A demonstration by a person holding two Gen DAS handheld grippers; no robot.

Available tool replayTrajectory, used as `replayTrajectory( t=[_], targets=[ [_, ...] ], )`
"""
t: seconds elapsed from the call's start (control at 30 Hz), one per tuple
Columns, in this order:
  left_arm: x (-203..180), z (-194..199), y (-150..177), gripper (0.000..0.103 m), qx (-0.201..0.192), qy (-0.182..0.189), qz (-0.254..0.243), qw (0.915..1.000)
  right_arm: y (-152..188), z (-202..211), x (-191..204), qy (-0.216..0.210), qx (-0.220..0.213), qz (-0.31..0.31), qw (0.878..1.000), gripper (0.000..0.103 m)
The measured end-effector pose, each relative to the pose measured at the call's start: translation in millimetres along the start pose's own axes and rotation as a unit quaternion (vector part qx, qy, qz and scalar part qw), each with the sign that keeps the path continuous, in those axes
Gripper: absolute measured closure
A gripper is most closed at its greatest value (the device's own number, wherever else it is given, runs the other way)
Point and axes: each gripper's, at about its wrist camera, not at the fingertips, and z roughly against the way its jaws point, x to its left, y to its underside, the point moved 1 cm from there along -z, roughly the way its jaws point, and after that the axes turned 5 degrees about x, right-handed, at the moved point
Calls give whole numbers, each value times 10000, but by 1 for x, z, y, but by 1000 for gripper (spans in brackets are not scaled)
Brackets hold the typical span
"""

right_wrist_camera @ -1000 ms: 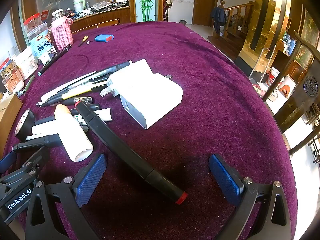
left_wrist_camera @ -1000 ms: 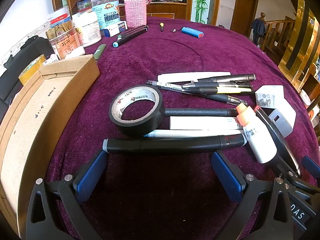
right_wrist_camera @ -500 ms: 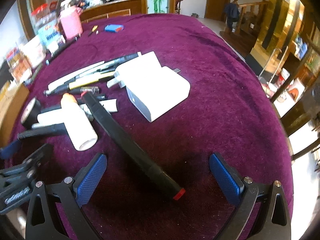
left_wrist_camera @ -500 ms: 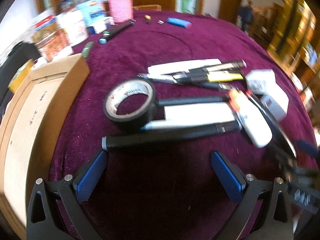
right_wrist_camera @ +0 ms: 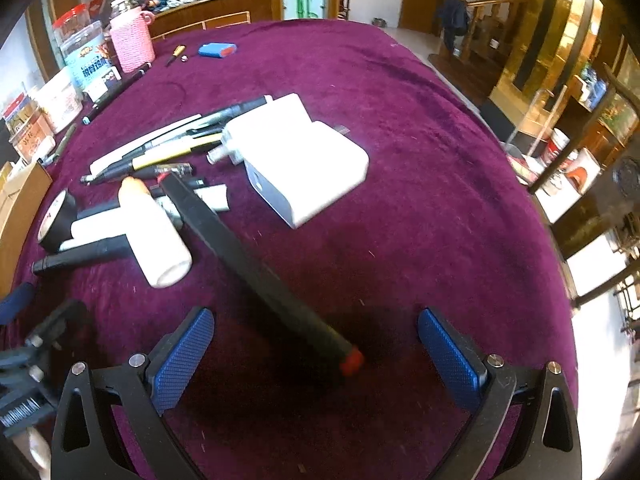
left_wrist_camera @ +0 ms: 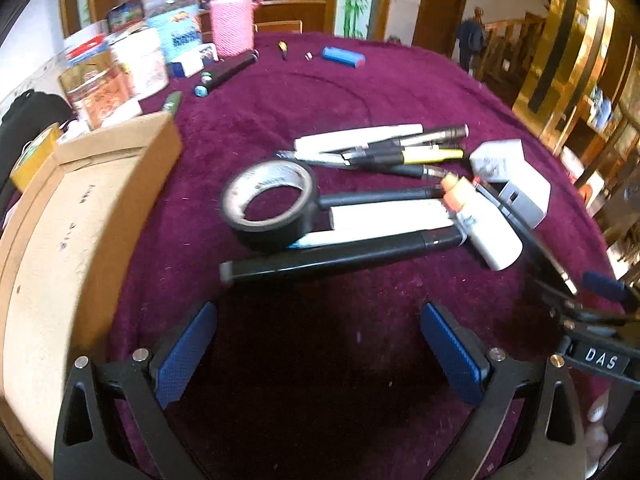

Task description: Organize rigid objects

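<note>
A pile of loose items lies on the purple tablecloth (left_wrist_camera: 360,92): a black tape roll (left_wrist_camera: 268,204), a long black marker (left_wrist_camera: 344,254), a white bottle with an orange cap (left_wrist_camera: 484,228), several pens (left_wrist_camera: 380,152) and white chargers (left_wrist_camera: 516,184). My left gripper (left_wrist_camera: 318,350) is open and empty, just short of the black marker. In the right wrist view a black marker with a red end (right_wrist_camera: 256,264) lies diagonally, its red end between the fingers of my open, empty right gripper (right_wrist_camera: 316,354). The chargers (right_wrist_camera: 300,160) and bottle (right_wrist_camera: 154,232) lie beyond.
An open cardboard box (left_wrist_camera: 76,220) stands at the left of the pile. Jars, cartons and a pink knitted bottle (left_wrist_camera: 232,24) crowd the far left edge. A blue box (left_wrist_camera: 344,57) lies far back. The table's right edge drops to the floor.
Both grippers have drawn back and shifted slightly. The pile now sits farther from my left fingers and the red-tipped marker has come between my right fingers. Nothing was taken hold of.
</note>
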Motion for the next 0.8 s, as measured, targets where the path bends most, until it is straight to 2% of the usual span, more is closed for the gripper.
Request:
replayTrajectory(
  t=[0.07, 0.17, 0.23, 0.3, 0.37, 0.4, 0.47, 0.53, 0.6, 0.7, 0.77, 0.8],
  targets=[
    [5, 16, 2, 2, -236, 23, -29, 9997, 8, 19, -3, 16, -320, 53, 9995, 1],
    [9, 44, 3, 2, -787, -169, -266, 9964, 18, 60, -10, 99, -1216, -5, 9925, 1],
    [9, 58, 1, 2, -1089, -269, -473, 9926, 22, 89, -17, 165, -2165, -187, 9760, 1],
    [7, 65, -1, 2, -1242, -365, -652, 9894, 16, 96, -23, 72, -2574, -352, 9656, 1],
    [6, 67, -3, 2, -1261, -347, -777, 9884, -3, 84, -28, -103, -2270, -604, 9720, 1],
    [7, 65, -5, 2, -1210, -319, -802, 9889, -11, 72, -34, -382, -2110, -821, 9733, 1],
    [10, 62, -7, 2, -1099, -282, -775, 9905, -23, 54, -41, -644, -1967, -1111, 9720, 1],
    [15, 59, -14, 3, -1016, -261, -701, 9920, -25, 38, -45, -679, -1932, -1321, 9698, 2],
    [18, 52, -23, 13, -931, -290, -687, 9929, -24, 26, -46, -673, -1725, -1347, 9734, 3],
    [20, 36, -36, 35, -686, -149, -703, 9950, -20, 33, -48, -687, -1948, -1339, 9692, 3],
    [20, 25, -41, 57, -481, -75, -781, 9958, -20, 33, -45, -698, -1965, -1283, 9696, 3],
    [18, 18, -42, 59, -366, -65, -841, 9958, -17, 33, -47, -750, -1940, -1256, 9700, 3]
  ],
)
